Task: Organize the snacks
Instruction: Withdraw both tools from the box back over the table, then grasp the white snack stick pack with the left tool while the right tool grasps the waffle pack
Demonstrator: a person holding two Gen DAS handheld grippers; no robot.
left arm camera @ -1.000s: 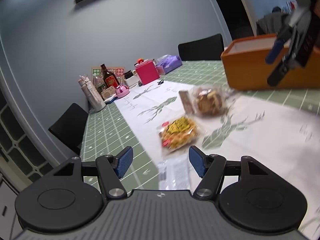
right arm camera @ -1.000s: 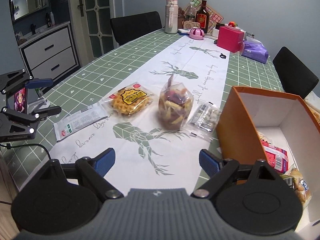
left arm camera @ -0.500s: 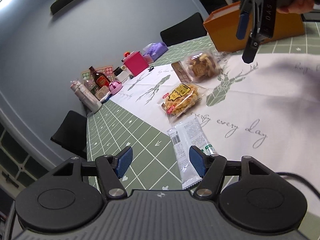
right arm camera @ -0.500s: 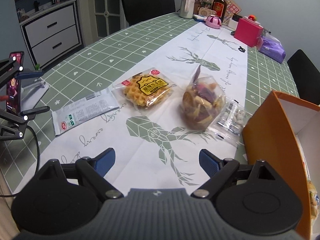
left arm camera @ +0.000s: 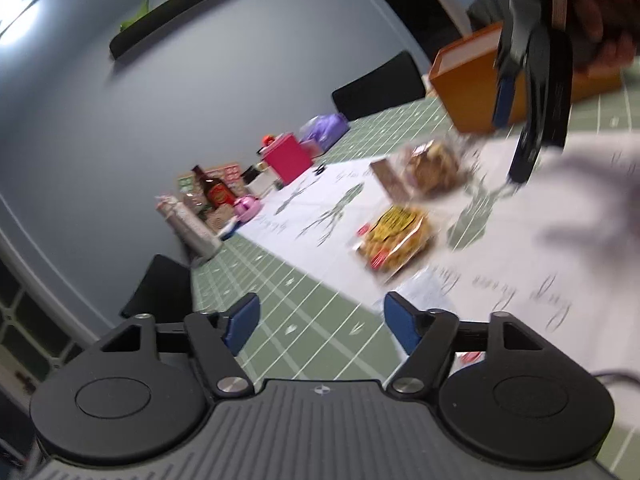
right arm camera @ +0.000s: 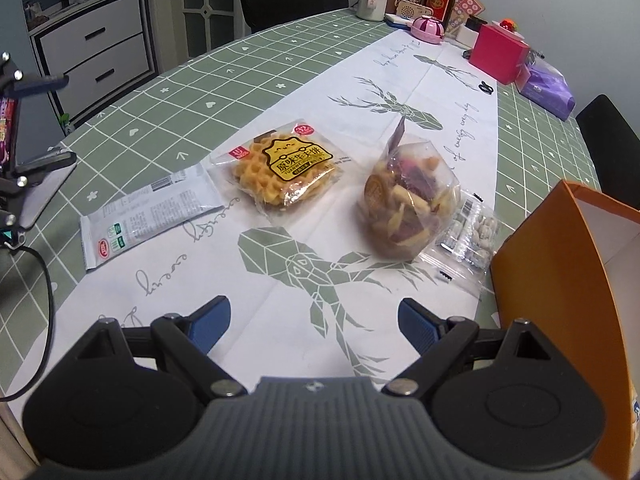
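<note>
Fingers point(right arm camera: 208, 322) of my right gripper point(right arm camera: 314, 320) and left gripper point(left arm camera: 320, 320) spread wide, empty, above the table point(right arm camera: 240, 64); waffle pack point(right arm camera: 280, 168) and mixed-chip bag point(right arm camera: 404, 208) lie beside the orange box point(right arm camera: 560, 280), awaiting packing, I judge.

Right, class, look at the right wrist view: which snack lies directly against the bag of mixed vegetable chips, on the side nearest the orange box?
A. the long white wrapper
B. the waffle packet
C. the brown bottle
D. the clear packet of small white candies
D: the clear packet of small white candies touches the bag of mixed vegetable chips on the side toward the orange box; the waffle packet sits apart.
</note>
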